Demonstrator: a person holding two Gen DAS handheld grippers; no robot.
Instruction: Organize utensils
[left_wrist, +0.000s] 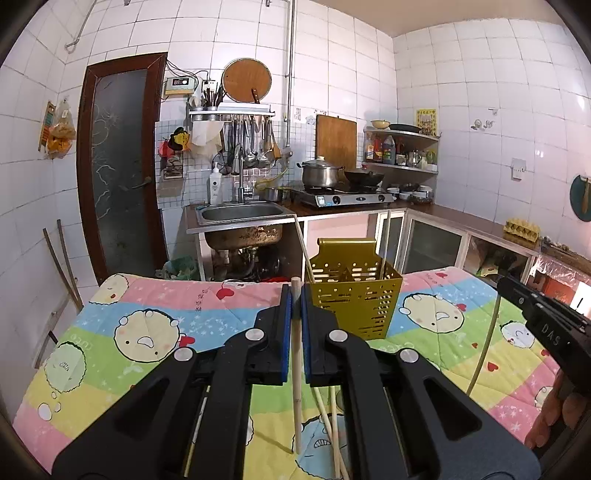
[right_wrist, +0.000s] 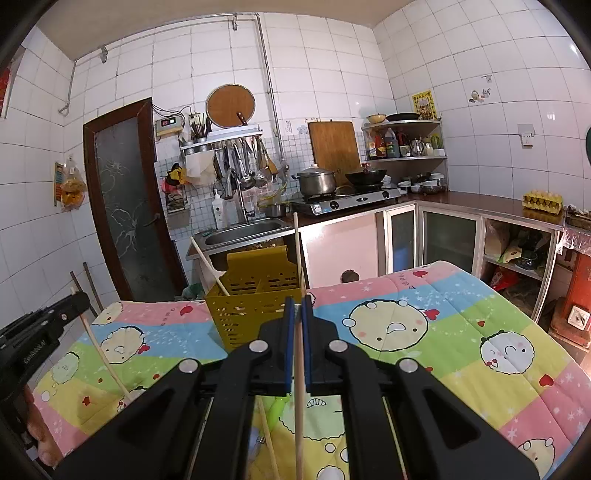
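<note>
**Both tools clamped on chopsticks before the yellow holder**

The left tool (left_wrist: 295, 295) was closed on a pale wooden chopstick (left_wrist: 296, 369), whose blunt end poked up just past the blue pads (left_wrist: 286, 332) while the rest ran down toward the cartoon-print quilt (left_wrist: 147, 332) covering the table. Just below that tool, a few more loose chopsticks (left_wrist: 328, 424) lay on the quilt.

The right tool (right_wrist: 297, 306) was likewise shut on a second chopstick (right_wrist: 299, 387), a long thin one that passed between its pads and rose well above them, its tip showing in front of the counter edge behind.

The yellow perforated utensil holder (left_wrist: 354, 299) stood upright on the quilt, near the far edge, just beyond both tools. Two chopsticks already stood in it: one leaning out to the left (right_wrist: 208, 262), the other near the right-hand corner (left_wrist: 386, 240).

In the right wrist view the left tool appeared at the left edge with its chopstick slanting down to the quilt; a person's fingers (right_wrist: 40, 439) showed beneath it.

Behind the table ran a kitchen counter with a steel sink (left_wrist: 240, 214) and a gas stove (left_wrist: 343, 197) carrying a lidded pot (left_wrist: 319, 171) and a wok (left_wrist: 364, 177).
</note>
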